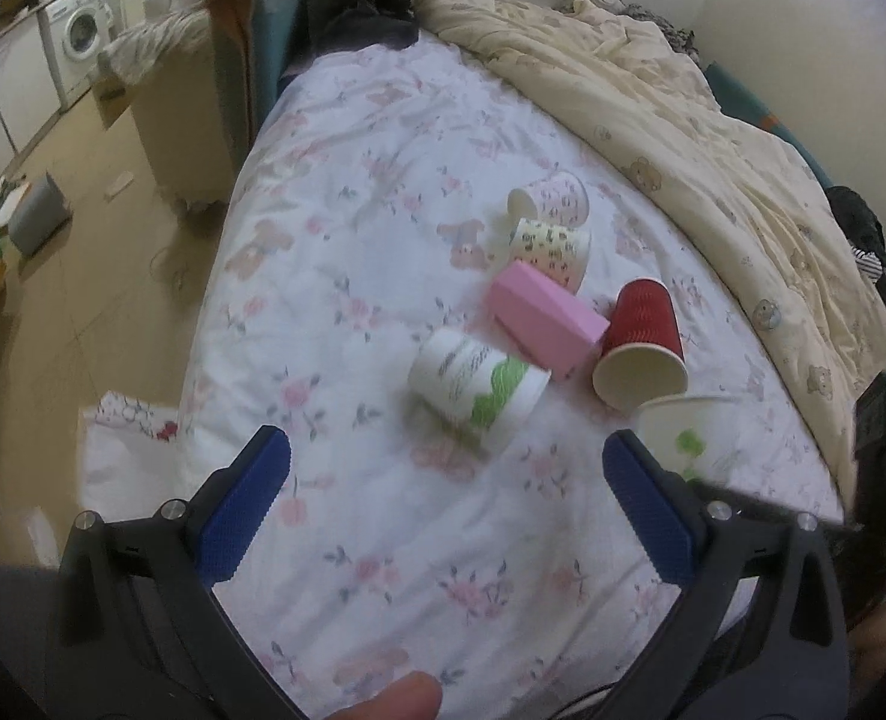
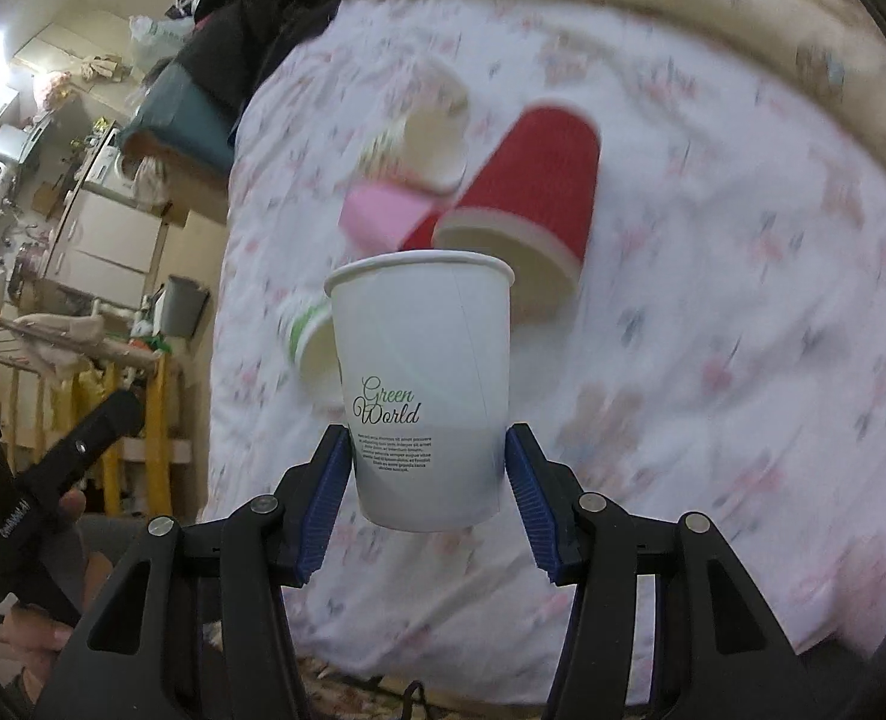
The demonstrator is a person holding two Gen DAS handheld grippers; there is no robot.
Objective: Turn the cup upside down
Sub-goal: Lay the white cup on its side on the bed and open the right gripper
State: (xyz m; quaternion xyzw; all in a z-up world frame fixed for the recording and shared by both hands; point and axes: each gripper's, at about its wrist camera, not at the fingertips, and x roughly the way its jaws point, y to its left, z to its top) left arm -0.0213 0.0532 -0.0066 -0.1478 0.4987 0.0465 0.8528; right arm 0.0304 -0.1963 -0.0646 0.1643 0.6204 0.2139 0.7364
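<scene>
Surface is a bed [image 1: 383, 180] with a white floral sheet, a cream quilt [image 1: 683, 120] bunched along its far side against the wall. Room beyond the bed's left edge: tan tiled floor, a washing machine [image 1: 80, 30] by white cabinets, a grey bin [image 1: 38, 213] on the floor, dark clothes heaped at the bed's far end. Right wrist view shows a wooden drying rack and a fridge at left, much of the background blurred. Right gripper [image 2: 431, 480] holds the white cup [image 2: 422, 384], printed "Green World", by its lower wall, blue fingers [image 2: 326, 492] pinching it from both sides; the cup is upright, mouth up, lifted clear of the sheet. In the left wrist view only its rim and inside show, at right near the red cup [image 1: 641, 348]. Left gripper [image 1: 443, 504] hovers low over the sheet, fingers [image 1: 245, 504] spread wide, nothing between them. Clutter ahead: a second white cup with green print [image 1: 476, 384] on its side, a pink box [image 1: 545, 318] just behind it, the red cup on its side touching the box's end, mouth toward the camera, and two patterned cups [image 1: 548, 222] lying together farther back. Red cup and box lie directly behind the held cup in the right view.
</scene>
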